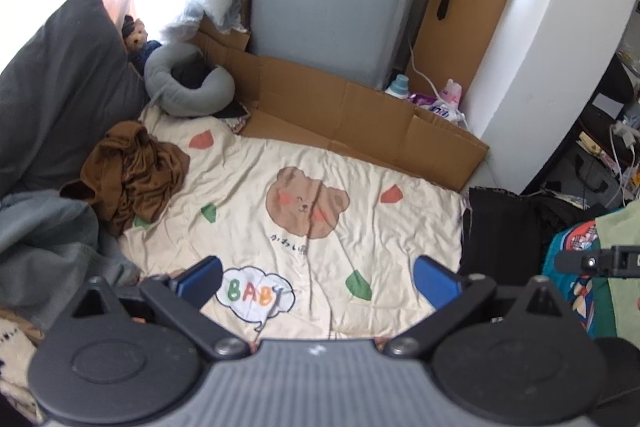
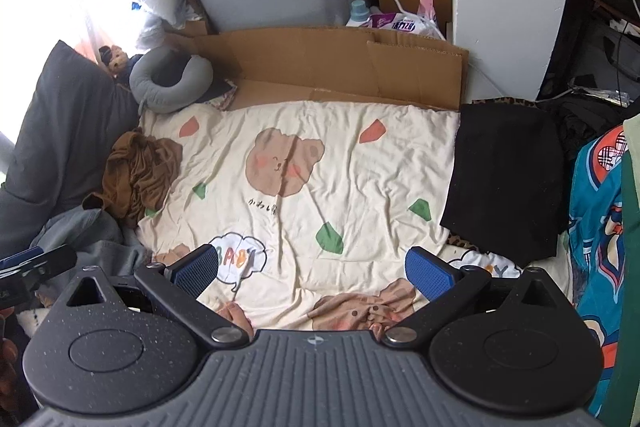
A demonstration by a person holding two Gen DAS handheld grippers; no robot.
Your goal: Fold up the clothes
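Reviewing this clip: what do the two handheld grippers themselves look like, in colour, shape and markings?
Both match. The left gripper and right gripper each have two blue textured pads on black angled link arms with silver pivot screws, round black discs at either side, and a grey ribbed body bearing a small crosshair mark. No cables or sleeves show.

The blanket [image 2: 360,171] on the bed was cream, with a brown bear face, red and green patches, and a white cloud with "BABY" in coloured letters. At its left edge lay a brown crumpled garment [image 2: 140,175]. At its right edge lay a flat black cloth [image 2: 504,179]. The neck pillow [image 2: 168,79] at the far left corner was grey. Both tools had blue pads [image 2: 430,273] on black arms.
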